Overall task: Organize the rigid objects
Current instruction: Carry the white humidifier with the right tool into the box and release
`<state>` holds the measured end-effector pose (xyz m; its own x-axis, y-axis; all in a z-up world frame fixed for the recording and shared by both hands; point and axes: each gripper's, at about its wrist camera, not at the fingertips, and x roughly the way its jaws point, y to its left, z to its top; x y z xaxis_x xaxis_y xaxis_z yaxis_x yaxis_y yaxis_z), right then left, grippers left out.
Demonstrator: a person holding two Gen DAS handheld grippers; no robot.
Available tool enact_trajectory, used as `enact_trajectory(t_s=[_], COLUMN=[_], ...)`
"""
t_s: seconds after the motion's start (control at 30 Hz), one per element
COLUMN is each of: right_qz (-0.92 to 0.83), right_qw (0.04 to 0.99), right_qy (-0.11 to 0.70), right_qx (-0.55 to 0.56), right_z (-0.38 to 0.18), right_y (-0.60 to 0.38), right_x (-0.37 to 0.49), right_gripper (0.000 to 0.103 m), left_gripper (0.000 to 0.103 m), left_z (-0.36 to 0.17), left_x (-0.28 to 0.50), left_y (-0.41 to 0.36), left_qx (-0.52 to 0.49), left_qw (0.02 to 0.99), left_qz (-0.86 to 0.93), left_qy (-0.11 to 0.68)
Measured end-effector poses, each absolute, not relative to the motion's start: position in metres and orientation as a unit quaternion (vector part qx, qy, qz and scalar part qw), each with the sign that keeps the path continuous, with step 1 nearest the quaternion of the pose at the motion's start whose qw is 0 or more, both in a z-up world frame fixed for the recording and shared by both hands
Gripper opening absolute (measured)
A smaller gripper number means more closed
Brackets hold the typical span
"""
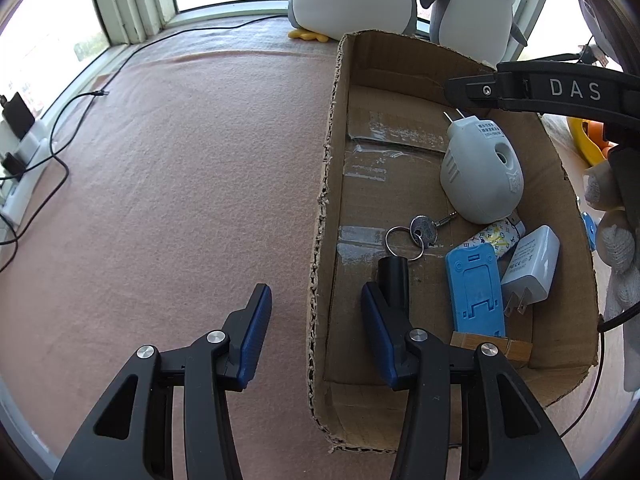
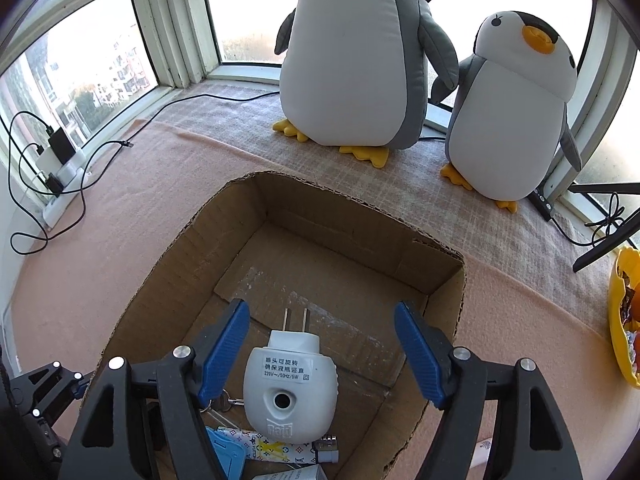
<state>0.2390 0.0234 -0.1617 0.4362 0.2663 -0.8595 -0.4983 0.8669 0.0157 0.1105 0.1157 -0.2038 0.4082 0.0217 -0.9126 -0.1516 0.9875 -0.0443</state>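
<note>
1. The white plug-in device (image 2: 290, 396) lies flat on the floor of the cardboard box (image 2: 256, 204). Its two metal prongs point toward the far wall of the box.
2. It looks like hard, smooth plastic. I think it is light and stiff, and it may slip a bit because its body is round.
3. A good place to hold it is across its wide round sides. The thin prongs look like a bad place to pinch.
4. The right gripper (image 2: 322, 354) hangs just above it with its blue pads spread wide. The pads do not touch the device, so the tongs are released and hold nothing.
5. Close by in the box lie a key on a ring (image 1: 423, 231), a blue stand (image 1: 476, 288), a white charger (image 1: 532, 260) and a small patterned thing (image 1: 502, 236).
6. The left gripper (image 1: 316, 330) sits over the near wall of the box. One finger is outside and one is inside. There is a gap between its pads and nothing is in them.
7. Behind the box stand two plush penguins (image 2: 352, 60) by the window.
</note>
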Motion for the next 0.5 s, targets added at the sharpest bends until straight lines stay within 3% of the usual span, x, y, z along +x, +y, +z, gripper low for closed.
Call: enact_trajectory(t_s=[0.5], right_qz=[0.229], right_qw=[0.846], right_qy=[0.469], right_qx=[-0.108], right_z=[-0.146], right_y=[0.010], right_x=[0.228], right_gripper=[0.071], left_gripper=[0.047], left_z=[-0.203], left_x=[0.109], left_y=[0.116], left_qx=[-0.059], left_qw=[0.838], left_qz=[0.052], left_qy=[0.541])
